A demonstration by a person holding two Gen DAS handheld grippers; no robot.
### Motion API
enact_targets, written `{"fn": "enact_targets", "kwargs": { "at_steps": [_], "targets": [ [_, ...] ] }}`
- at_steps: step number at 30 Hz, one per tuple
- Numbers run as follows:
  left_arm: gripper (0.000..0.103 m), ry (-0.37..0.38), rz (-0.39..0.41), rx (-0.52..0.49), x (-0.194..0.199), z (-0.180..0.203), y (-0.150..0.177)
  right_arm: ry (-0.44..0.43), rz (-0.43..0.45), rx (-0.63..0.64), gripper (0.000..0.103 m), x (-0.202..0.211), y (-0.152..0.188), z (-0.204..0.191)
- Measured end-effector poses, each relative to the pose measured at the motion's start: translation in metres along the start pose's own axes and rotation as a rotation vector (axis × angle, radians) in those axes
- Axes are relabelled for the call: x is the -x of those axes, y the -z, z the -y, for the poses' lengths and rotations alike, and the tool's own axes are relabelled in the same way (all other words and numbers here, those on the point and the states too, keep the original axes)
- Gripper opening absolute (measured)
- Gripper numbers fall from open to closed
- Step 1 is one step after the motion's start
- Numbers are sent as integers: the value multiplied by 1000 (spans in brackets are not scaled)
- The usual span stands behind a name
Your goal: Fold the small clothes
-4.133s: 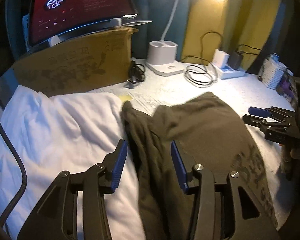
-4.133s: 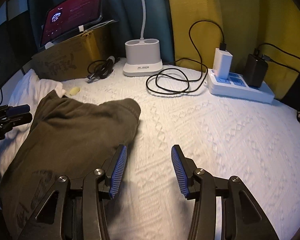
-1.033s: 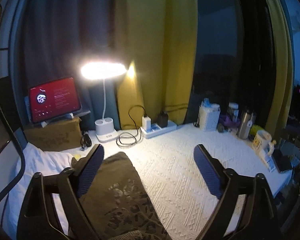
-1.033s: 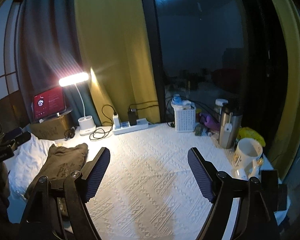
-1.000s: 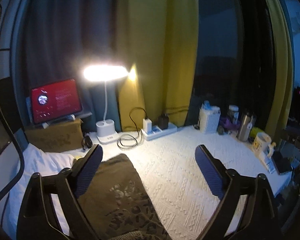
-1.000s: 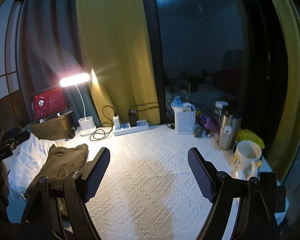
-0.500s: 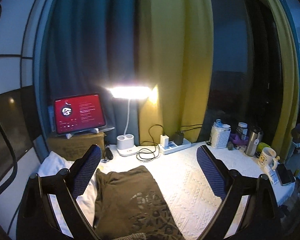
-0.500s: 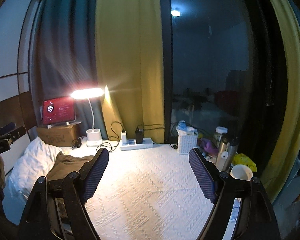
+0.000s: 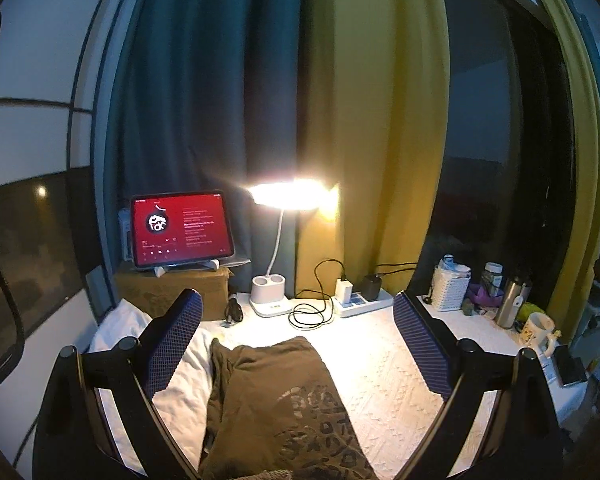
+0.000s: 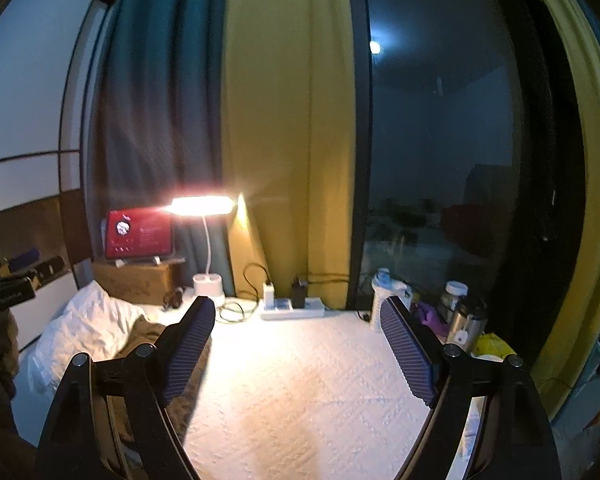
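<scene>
Lamplit white bedspread (image 9: pixel 380 364), left claw (image 9: pixel 298 354) raised, spread wide over olive garment (image 9: pixel 272 396), right claw (image 10: pixel 296 350) likewise empty

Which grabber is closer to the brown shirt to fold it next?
Probably the left gripper: the brown shirt lies right below its open fingers. The right gripper, also open, hangs over bare white bedspread, shirt off to its side.

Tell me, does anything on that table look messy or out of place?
Nothing looks spilled or broken. The folded olive garment lies partly over a rumpled white cloth, its left edge bunched. A black cable sits in a loose coil beside the lamp base. Both claws, left and right, hang open and empty.
</scene>
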State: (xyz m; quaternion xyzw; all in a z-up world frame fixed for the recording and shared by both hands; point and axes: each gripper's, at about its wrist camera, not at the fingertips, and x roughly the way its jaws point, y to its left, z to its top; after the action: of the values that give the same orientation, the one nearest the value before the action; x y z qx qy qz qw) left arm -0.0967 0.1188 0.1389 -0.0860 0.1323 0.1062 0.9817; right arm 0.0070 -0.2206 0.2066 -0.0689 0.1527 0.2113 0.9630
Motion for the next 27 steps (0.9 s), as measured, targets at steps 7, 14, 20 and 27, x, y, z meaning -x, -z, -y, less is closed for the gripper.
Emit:
{"fn": "enact_targets", "kwargs": {
  "at_steps": [7, 14, 20, 27],
  "targets": [
    [96, -5, 43, 2, 9, 2, -4, -19, 40, 27, 87, 10, -13, -15],
    [96, -9, 54, 8, 12, 4, -2, -9, 32, 34, 88, 6, -12, -17],
    [96, -8, 44, 10, 9, 3, 0, -7, 10, 24, 89, -1, -8, -13],
    [96, -11, 42, 4, 11, 7, 0, -6, 5, 19, 89, -2, -6, -11]
  ]
}}
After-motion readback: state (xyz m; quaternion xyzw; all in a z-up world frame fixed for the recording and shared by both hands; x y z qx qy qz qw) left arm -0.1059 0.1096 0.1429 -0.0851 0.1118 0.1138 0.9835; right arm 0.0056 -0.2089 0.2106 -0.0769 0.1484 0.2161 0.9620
